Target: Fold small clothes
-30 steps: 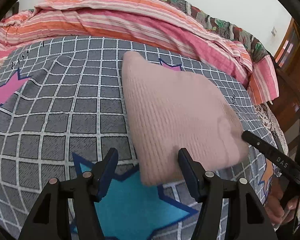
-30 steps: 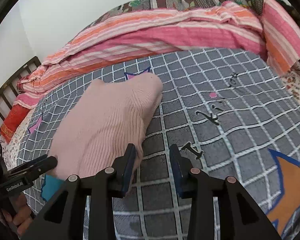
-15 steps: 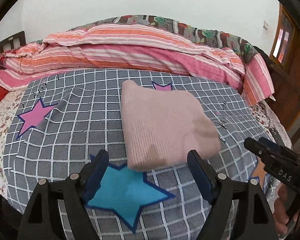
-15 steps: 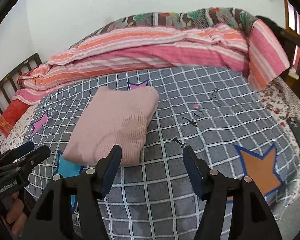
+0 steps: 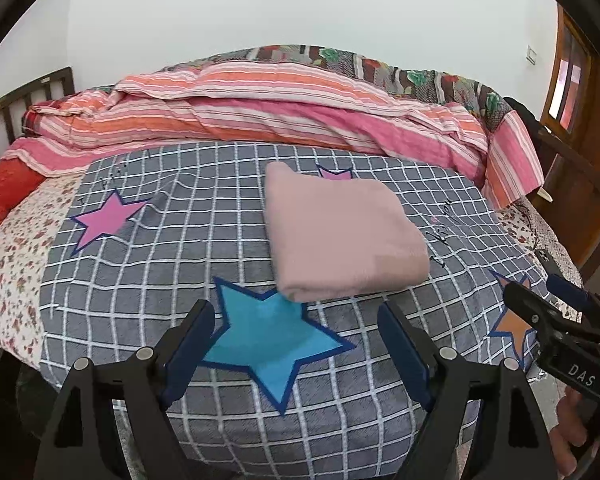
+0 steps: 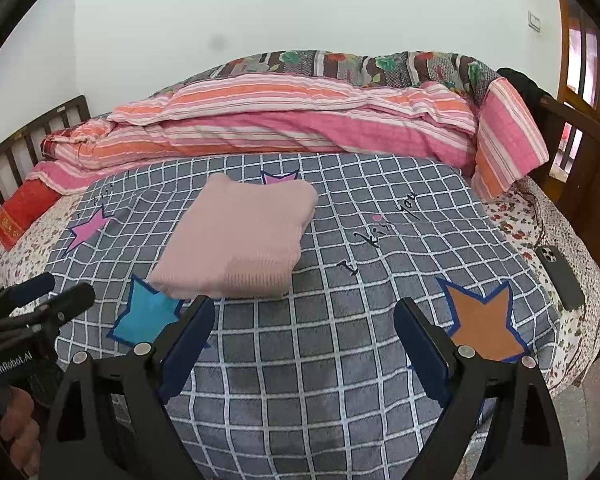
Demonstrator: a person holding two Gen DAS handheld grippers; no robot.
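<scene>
A pale pink knit garment (image 5: 340, 236) (image 6: 240, 236) lies folded into a thick rectangle on the grey checked blanket (image 5: 140, 264) (image 6: 340, 344). My left gripper (image 5: 296, 320) hovers above the blanket's near edge, short of the garment; its jaws are opening with nothing between them. My right gripper (image 6: 304, 320) hangs to the right of the garment's near corner, jaws also opening and empty. Each gripper shows at the edge of the other's view, the right gripper (image 5: 552, 304) at right and the left gripper (image 6: 52, 292) at left.
A rumpled pink and orange striped duvet (image 5: 280, 116) (image 6: 300, 120) runs along the back of the bed. A dark phone (image 6: 560, 276) lies at the bed's right edge. Wooden bed rails (image 6: 28, 136) stand at left, a wooden door (image 5: 580, 92) at right.
Both grippers have pulled back and up from the folded garment, which they were close against, and their jaws have spread wide. The garment stays put on the blanket.
</scene>
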